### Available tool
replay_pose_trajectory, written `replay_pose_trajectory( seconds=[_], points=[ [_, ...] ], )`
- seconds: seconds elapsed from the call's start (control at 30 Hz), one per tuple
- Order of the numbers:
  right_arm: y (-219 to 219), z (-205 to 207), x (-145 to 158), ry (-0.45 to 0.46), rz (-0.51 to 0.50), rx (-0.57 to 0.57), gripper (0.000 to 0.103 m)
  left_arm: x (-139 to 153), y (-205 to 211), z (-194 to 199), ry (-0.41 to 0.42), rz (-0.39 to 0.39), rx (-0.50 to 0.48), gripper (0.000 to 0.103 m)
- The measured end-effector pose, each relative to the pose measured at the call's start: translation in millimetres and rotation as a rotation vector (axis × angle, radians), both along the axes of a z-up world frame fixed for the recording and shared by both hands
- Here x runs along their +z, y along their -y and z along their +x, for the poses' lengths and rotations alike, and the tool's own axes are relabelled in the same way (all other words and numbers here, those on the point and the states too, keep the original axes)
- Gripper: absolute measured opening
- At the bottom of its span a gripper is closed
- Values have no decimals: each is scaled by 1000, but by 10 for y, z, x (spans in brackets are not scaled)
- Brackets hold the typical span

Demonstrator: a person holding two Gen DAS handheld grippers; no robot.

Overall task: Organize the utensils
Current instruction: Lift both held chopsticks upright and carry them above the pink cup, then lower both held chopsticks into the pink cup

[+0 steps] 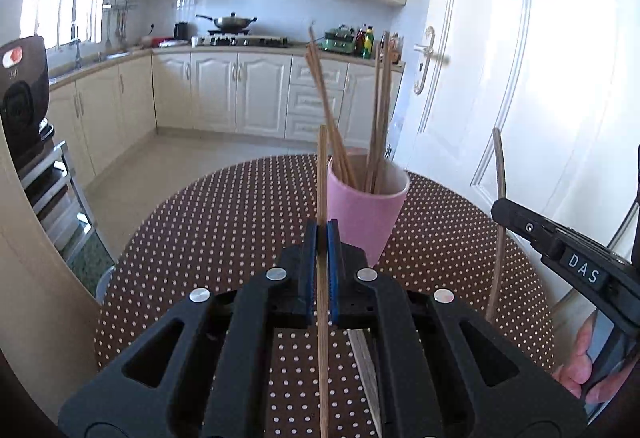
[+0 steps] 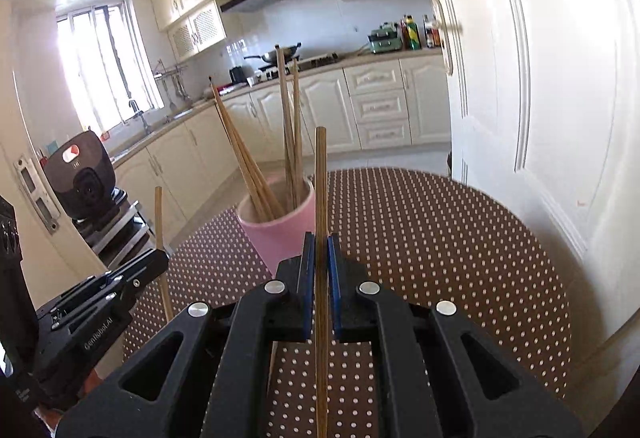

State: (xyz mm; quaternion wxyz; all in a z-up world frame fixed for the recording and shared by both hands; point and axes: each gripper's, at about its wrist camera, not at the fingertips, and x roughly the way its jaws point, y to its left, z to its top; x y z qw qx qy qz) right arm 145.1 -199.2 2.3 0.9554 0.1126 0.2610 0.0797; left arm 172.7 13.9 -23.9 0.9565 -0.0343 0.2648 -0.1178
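In the left wrist view, the left gripper (image 1: 322,234) is clenched on a wooden chopstick (image 1: 322,174), which stands upright between the blue finger pads (image 1: 333,270) and runs on down past the bottom of the frame. Just beyond the fingertips stands a pink cup (image 1: 366,210) on the round table (image 1: 224,230), whose brown cloth is dotted white. The cup holds a bunch of chopsticks (image 1: 326,106) in two leaning groups, one against its left side and one against its right. At the right edge, the right gripper (image 1: 505,209) grasps a second chopstick (image 1: 498,222), also near upright, its lower tip close above the cloth; the person's hand (image 1: 580,358) shows beneath it. Under the left gripper a flat pale utensil (image 1: 364,366) lies on the cloth, too hidden to name. Behind are cream cabinets, a wok (image 1: 234,23) on the stove and a white door (image 1: 520,98).

In the right wrist view, the right gripper (image 2: 321,242) pinches its chopstick (image 2: 321,178) vertically between the pads, the shaft passing down out of frame. The pink cup (image 2: 276,226) sits just ahead and slightly left, with its chopsticks (image 2: 256,154) fanned out above the rim. At lower left, the left gripper (image 2: 160,262) holds its chopstick (image 2: 160,222) upright, well apart from the cup.
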Motion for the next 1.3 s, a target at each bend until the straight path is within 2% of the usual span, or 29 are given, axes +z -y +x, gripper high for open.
replay_pose_trajectory(
  seconds=[0.63, 1.3],
  points=[
    [-43, 101, 347, 135, -17, -12, 5, 406, 34, 60, 95, -26, 21, 6],
    [-72, 210, 915, 298, 6, 13, 5, 1045, 139, 86, 275, -15, 13, 6]
  ],
)
